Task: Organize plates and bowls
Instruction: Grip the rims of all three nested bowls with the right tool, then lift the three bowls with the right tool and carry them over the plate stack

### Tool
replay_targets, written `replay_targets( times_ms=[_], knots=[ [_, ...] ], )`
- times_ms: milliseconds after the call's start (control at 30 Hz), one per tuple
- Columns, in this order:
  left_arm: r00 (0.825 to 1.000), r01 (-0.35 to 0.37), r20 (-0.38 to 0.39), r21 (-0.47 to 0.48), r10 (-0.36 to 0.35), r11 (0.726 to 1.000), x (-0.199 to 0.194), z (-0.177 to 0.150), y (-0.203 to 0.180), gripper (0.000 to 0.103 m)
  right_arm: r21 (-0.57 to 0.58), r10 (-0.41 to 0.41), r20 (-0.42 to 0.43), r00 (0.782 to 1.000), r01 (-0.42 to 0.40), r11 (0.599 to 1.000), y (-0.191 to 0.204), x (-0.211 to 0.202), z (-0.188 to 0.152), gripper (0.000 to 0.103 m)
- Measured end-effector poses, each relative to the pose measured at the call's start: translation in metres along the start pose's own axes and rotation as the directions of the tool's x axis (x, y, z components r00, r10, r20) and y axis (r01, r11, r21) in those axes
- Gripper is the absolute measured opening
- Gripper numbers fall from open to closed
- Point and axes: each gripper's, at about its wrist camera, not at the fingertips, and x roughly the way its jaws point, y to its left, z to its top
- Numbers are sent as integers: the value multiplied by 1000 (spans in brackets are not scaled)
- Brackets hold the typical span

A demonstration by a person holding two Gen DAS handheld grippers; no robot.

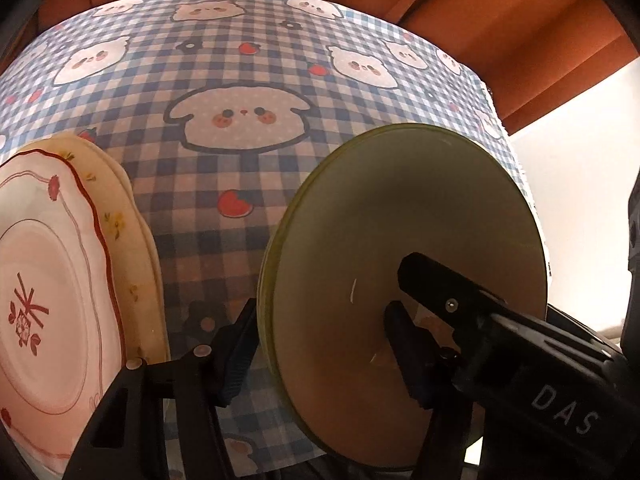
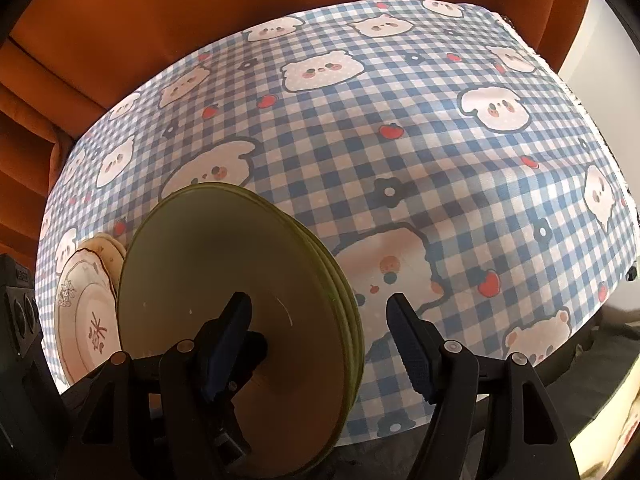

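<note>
A stack of several green plates (image 1: 400,208) (image 2: 224,248) stands on edge on the checked tablecloth (image 1: 240,80). My left gripper (image 1: 320,320) straddles the stack, one pad against each side, shut on it. My right gripper (image 2: 318,308) straddles the same stack and is open: its left pad lies by the near face, and its right pad stands clear of the stack's far side. One right gripper finger (image 1: 460,300) shows in the left wrist view. To the left, a white plate with a red rim (image 1: 48,260) (image 2: 86,308) leans upright against cream plates (image 1: 120,208).
The blue checked cloth with cartoon animals (image 2: 440,140) covers the whole table. Orange upholstered seating (image 1: 480,8) (image 2: 160,20) runs behind the table's far edge. The table's right edge (image 2: 600,200) drops off to a pale floor.
</note>
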Motion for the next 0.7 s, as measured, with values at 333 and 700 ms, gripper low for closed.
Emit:
replay_targets(
  times_ms=[333, 700],
  knots=[
    [998, -61, 29, -17, 62, 998, -3, -4, -7, 64, -51, 61, -28, 998, -62, 997, -2, 13, 6, 73],
    [978, -191, 76, -43, 194, 981, 2, 2, -28, 65, -69, 263, -86, 961, -269, 961, -13, 27, 19, 51]
  ],
)
